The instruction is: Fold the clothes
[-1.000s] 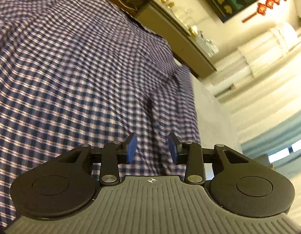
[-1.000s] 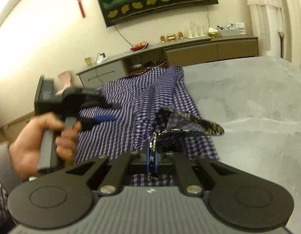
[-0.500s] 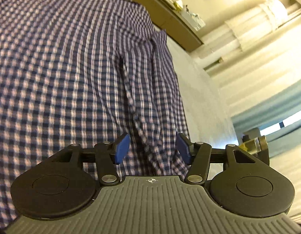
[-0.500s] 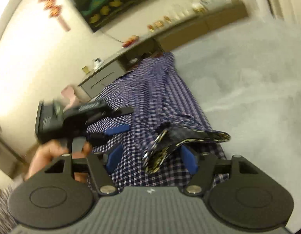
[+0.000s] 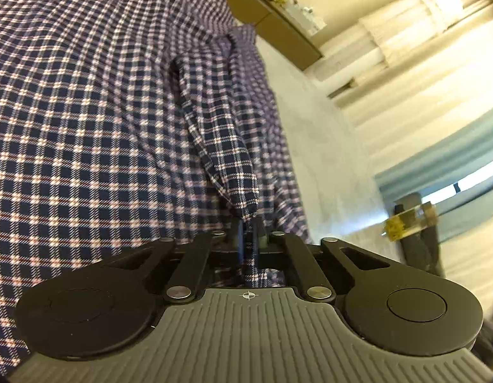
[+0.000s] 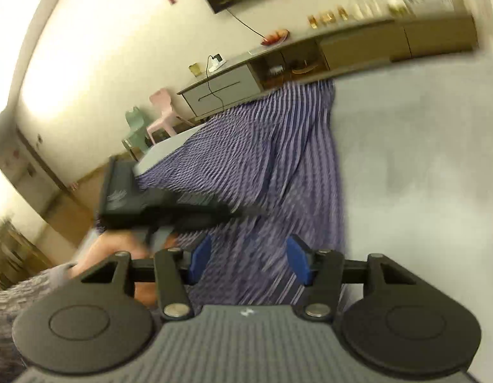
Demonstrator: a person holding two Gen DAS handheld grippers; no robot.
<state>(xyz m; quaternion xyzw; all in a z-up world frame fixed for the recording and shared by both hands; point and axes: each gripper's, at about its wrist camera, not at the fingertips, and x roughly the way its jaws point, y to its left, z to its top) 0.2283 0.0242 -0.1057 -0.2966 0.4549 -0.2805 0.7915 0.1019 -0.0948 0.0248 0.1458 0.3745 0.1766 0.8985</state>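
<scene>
Shirt (image 5: 87,111) fold pinched in closed left gripper (image 5: 248,239); right gripper (image 6: 248,260) wide open, empty.

bare bedspread (image 6: 422,166) right of shirt (image 6: 278,146)

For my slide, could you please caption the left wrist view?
Left gripper shut on a raised fold of the navy checked cotton shirt.

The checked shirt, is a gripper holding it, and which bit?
Yes. The left gripper is shut on a raised fold of the checked shirt. The right gripper is open, holding nothing.
</scene>
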